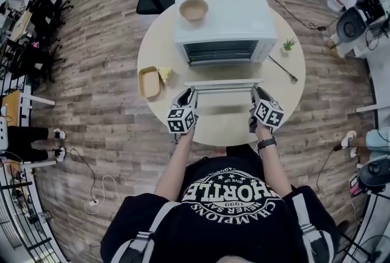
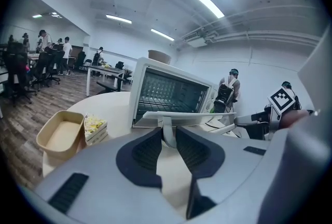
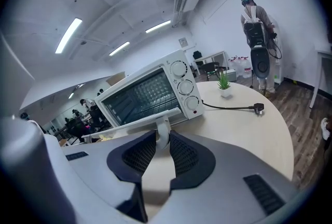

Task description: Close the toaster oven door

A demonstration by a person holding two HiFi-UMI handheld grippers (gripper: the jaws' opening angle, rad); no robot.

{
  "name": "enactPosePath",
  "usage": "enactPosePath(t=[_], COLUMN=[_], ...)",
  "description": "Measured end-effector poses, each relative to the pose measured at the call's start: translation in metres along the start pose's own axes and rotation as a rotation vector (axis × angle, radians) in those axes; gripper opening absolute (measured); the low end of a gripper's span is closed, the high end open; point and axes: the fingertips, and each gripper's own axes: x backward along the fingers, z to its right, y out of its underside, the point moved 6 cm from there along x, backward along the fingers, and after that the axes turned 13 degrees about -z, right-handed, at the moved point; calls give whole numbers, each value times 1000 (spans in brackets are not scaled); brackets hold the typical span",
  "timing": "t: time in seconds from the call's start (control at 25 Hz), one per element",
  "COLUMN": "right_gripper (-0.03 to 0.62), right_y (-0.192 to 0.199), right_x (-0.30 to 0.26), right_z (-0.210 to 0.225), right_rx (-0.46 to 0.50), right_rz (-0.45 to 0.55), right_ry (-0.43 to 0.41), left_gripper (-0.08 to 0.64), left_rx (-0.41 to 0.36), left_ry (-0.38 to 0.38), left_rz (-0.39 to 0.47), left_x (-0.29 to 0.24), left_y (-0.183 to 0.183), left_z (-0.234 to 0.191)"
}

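Note:
A white toaster oven (image 1: 222, 27) stands on the round table (image 1: 225, 128), its glass door (image 1: 223, 84) hanging partly open toward me. My left gripper (image 1: 187, 92) is at the door's left end and my right gripper (image 1: 256, 92) at its right end. In the left gripper view the left gripper (image 2: 167, 136) is shut on the handle's left post (image 2: 166, 127), under the door's edge (image 2: 181, 116). In the right gripper view the right gripper (image 3: 162, 141) is shut on the handle's right post (image 3: 163, 129), in front of the oven (image 3: 150, 91).
A tan bowl (image 1: 194, 9) sits on top of the oven. Left of the door lie a tan tray (image 1: 148, 82) and a wrapped sandwich (image 1: 164, 73). On the right stand a small potted plant (image 1: 289, 44) and a loose power plug (image 3: 258, 108). Office chairs stand behind the table.

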Motion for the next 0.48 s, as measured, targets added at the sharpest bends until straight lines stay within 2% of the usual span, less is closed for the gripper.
enactPosePath(t=[0.2,0.48], right_gripper=[103,103], right_y=[-7,-19], right_x=[0,0], right_z=[-1,-4], right_rx=[0,-3], right_rz=[19,69], right_ry=[-11,-29], left_gripper=[100,101], left_rx=[-12,-72], left_ry=[9,-2], left_rz=[33,69], left_x=[-1,-2], left_y=[-6,-20], left_z=[0,-1])
